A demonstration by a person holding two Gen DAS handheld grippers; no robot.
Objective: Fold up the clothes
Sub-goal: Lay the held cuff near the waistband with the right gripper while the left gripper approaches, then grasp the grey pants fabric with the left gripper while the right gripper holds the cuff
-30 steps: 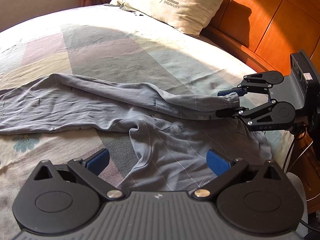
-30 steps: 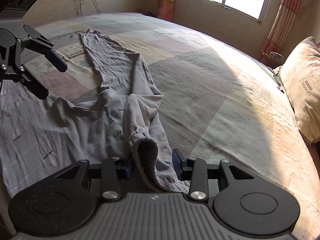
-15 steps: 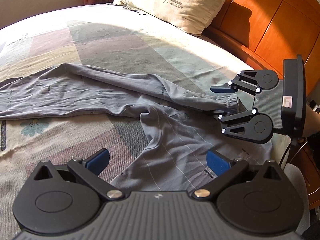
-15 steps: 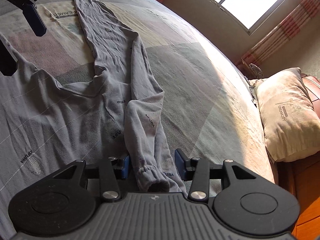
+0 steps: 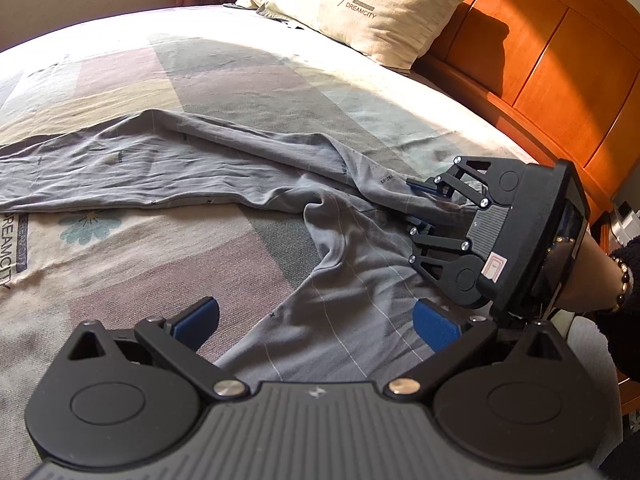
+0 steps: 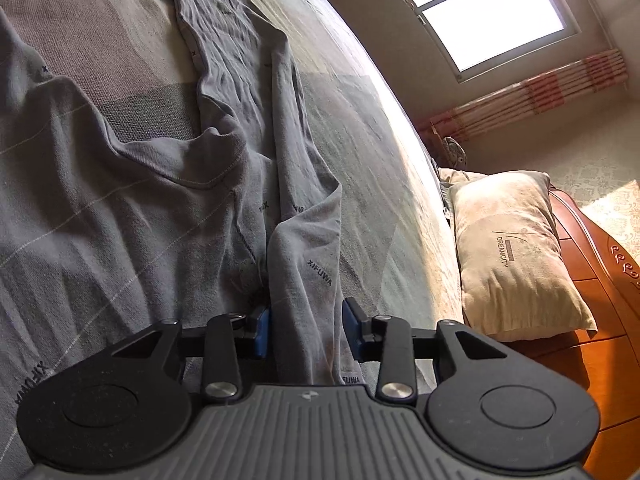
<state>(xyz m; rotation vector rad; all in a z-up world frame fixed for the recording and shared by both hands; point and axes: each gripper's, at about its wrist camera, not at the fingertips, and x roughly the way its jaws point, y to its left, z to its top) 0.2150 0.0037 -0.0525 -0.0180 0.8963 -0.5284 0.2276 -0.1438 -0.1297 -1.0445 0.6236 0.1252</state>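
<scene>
"DREAMCITY" is printed on the pillow [image 5: 362, 12] at the upper centre and on the bedsheet [image 5: 16, 248] at the left edge. "XIFUWA" is repeated on the grey garment [image 6: 316, 276]; smaller marks there are possibly the same word.

Left wrist view: low over the bed [image 5: 120, 272], facing the far pillow [image 5: 360, 12] and headboard [image 5: 540, 52]; right gripper [image 5: 418, 208] near right.
Right wrist view: close above the grey shirt [image 6: 120, 220], facing along its sleeve [image 6: 304, 272] toward the window [image 6: 480, 4].
Shared: shirt, sleeve, pillow, bed.
</scene>
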